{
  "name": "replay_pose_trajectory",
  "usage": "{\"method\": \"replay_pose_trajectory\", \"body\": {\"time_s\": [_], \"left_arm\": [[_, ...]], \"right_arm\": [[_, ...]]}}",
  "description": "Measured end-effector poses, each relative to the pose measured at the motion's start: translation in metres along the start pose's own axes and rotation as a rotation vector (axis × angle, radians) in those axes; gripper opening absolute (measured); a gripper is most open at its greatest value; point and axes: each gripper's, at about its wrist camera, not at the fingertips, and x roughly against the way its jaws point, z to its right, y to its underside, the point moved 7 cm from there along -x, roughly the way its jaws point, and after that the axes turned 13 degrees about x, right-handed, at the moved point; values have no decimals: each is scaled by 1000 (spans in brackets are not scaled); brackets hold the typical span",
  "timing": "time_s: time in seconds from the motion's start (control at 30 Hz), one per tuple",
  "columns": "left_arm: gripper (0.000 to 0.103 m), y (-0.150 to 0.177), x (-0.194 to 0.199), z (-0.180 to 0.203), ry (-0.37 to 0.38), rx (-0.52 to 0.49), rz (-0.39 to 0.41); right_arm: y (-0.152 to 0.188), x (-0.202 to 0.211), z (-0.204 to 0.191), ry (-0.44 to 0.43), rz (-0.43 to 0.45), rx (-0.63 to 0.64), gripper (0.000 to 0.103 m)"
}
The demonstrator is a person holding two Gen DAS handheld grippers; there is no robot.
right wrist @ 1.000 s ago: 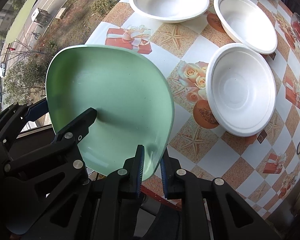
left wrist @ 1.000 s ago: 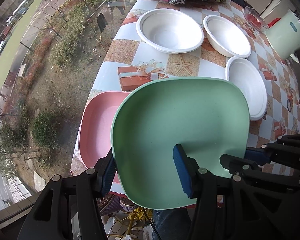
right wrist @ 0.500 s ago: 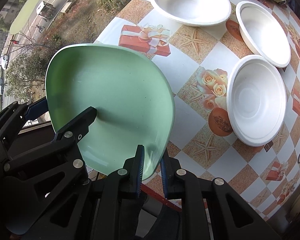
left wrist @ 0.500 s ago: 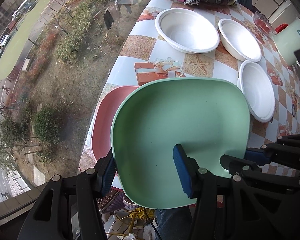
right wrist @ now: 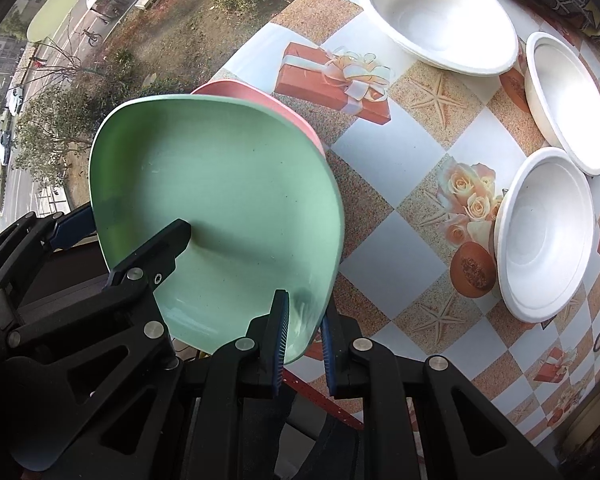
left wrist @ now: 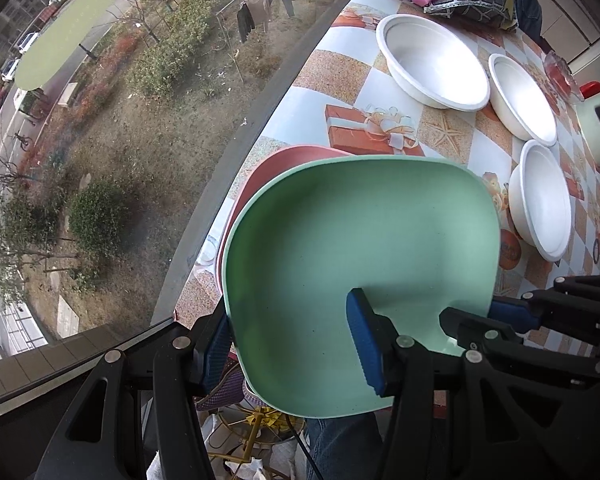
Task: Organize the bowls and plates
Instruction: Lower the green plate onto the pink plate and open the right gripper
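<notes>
Across the checked tablecloth [right wrist: 400,152] beside a window, a green plate [left wrist: 360,248] fills the lower centre of both views, carried over a pink plate [left wrist: 276,164] whose rim peeks out at its upper left, apparently to be stacked there. Three white bowls [right wrist: 548,232] wait toward the upper right, not yet nested. Both tongs share the load: the left gripper [left wrist: 292,344] straddles the plate's near edge, half open, while the right gripper [right wrist: 302,332] pinches its rim tightly, steadying it level.
</notes>
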Motion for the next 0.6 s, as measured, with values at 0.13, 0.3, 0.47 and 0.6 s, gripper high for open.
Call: {"method": "replay_pose_trajectory", "body": {"time_s": [0.13,0.3,0.47,0.6], "left_arm": [[57,-1,-9,-9,13,39,-27],[57,-12,-14,-12,3,20,-24],[57,-24,-18,-4,-19,-59,-1],[59,-28,-21,2,-36,-125,31]], "right_arm": [[-6,-4,-1,12,-15,31,18],[-12,-6,4,-8,-11,1,18],[-12,-11,15,-57,-1,-95,18],[-10,-14,21,-99,11,-160,18]]}}
